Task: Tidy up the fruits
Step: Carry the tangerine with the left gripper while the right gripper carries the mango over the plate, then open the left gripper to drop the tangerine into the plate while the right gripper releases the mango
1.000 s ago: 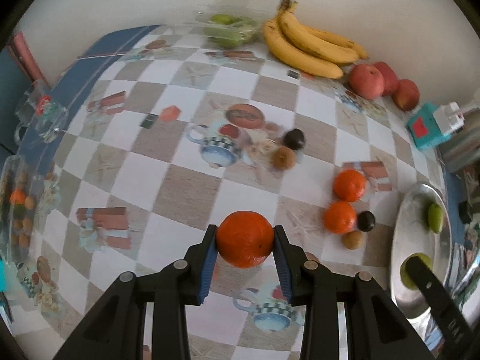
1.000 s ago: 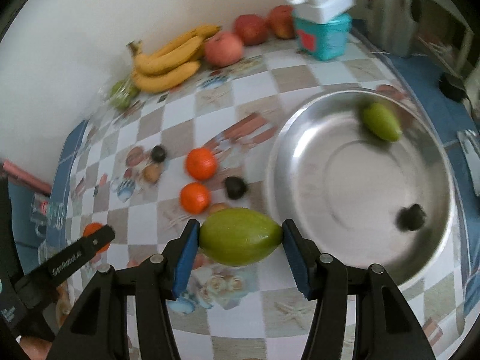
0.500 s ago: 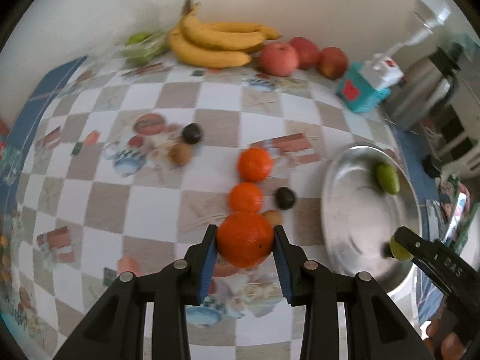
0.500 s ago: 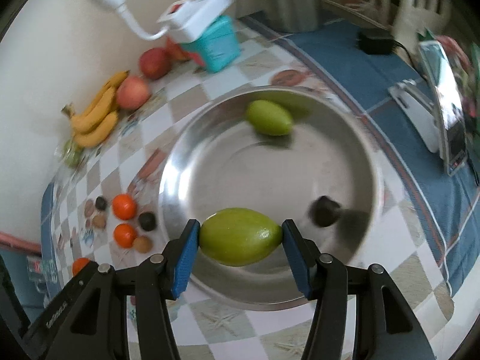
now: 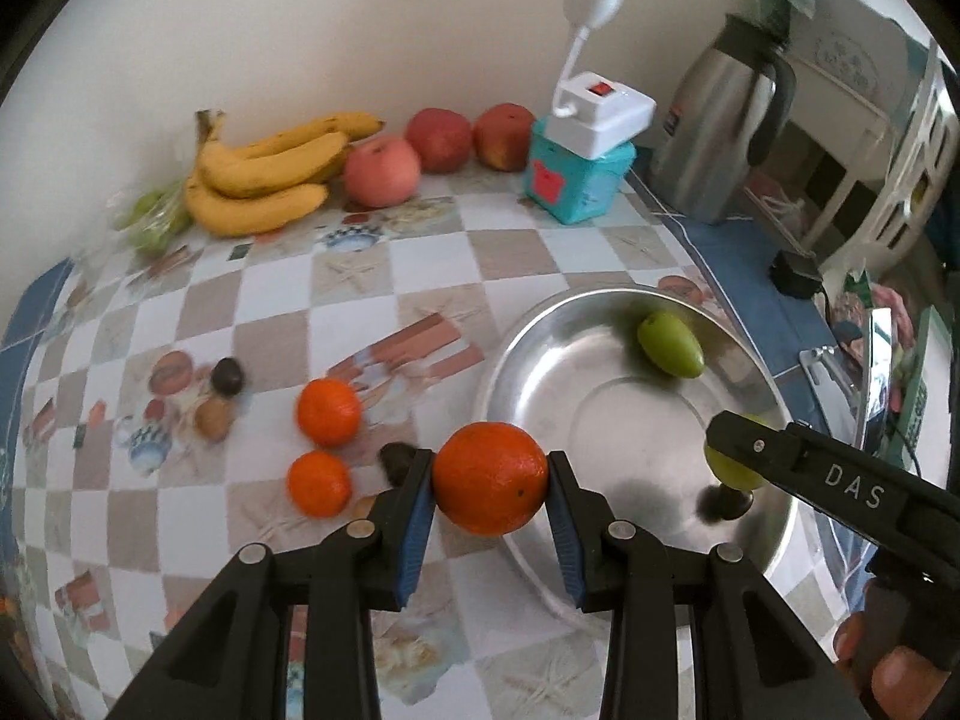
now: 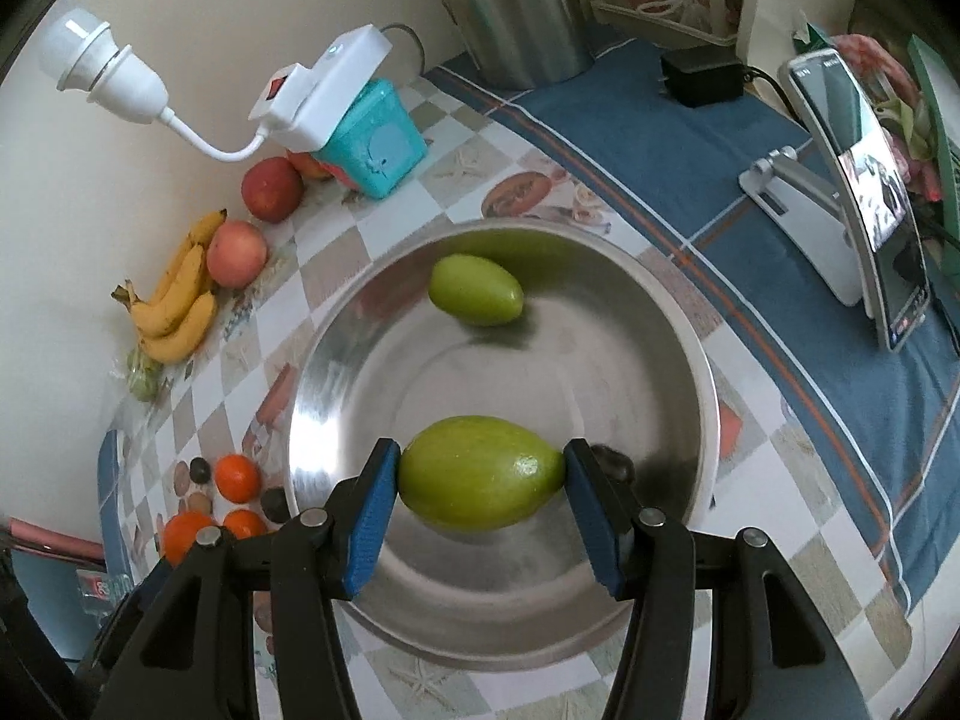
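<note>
Both grippers carry fruit at the steel bowl.

The left gripper (image 5: pixel 489 483) pinches an orange (image 5: pixel 489 485) between its blue pads, held over the table at the near-left rim of the steel bowl (image 6: pixel 672 324). The right gripper (image 6: pixel 482 489) clamps a green mango (image 6: pixel 482 489) lengthwise above the bowl's floor. Another green mango (image 6: pixel 475 289) lies by the bowl's far wall. Two small oranges (image 5: pixel 327 411) sit on the checked tablecloth (image 5: pixel 420 252) just left of the bowl; bananas (image 5: pixel 264 177) and apples (image 5: pixel 381 171) line the table's far edge.

Soft, even daylight, pale glare on the steel bowl (image 6: pixel 312 396), slight motion blur, strong fisheye bending and dark corners.
</note>
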`<state>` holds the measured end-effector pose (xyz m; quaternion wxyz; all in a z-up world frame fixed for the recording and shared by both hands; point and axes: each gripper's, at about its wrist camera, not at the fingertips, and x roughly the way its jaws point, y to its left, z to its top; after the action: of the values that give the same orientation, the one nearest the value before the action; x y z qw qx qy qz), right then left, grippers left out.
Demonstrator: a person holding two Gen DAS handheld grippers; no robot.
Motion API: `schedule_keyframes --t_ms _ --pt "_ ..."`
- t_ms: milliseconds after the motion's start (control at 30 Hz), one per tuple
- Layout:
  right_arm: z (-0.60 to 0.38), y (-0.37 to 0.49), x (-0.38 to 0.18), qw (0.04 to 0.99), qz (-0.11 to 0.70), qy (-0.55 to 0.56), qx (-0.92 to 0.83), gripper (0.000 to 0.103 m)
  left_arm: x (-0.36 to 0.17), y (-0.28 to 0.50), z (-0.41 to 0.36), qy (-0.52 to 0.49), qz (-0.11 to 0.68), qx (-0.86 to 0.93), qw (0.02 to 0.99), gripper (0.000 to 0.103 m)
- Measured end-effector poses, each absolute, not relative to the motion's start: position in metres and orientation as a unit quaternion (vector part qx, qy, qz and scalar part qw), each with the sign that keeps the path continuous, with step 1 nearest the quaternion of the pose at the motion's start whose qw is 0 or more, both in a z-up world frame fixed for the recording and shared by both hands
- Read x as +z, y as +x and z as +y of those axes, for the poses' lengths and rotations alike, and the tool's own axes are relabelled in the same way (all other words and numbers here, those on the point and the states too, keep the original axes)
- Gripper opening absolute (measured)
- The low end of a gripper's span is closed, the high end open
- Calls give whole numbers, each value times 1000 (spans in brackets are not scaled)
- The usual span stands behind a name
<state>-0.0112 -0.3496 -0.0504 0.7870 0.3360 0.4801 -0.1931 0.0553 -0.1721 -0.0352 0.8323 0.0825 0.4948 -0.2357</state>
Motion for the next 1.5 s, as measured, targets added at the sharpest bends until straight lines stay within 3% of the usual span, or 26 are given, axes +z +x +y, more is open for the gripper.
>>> schedule_keyframes --t_ms 800,1000,1500 --pt "-379 16 -90 766 489 353 -221 58 -91 69 -239 141 513 -245 811 40" --pt "-378 18 -87 772 483 351 -220 58 -83 69 -237 129 510 -252 813 55" --pt "-369 16 -29 811 442 321 -209 58 -40 84 -206 104 505 -207 832 59"
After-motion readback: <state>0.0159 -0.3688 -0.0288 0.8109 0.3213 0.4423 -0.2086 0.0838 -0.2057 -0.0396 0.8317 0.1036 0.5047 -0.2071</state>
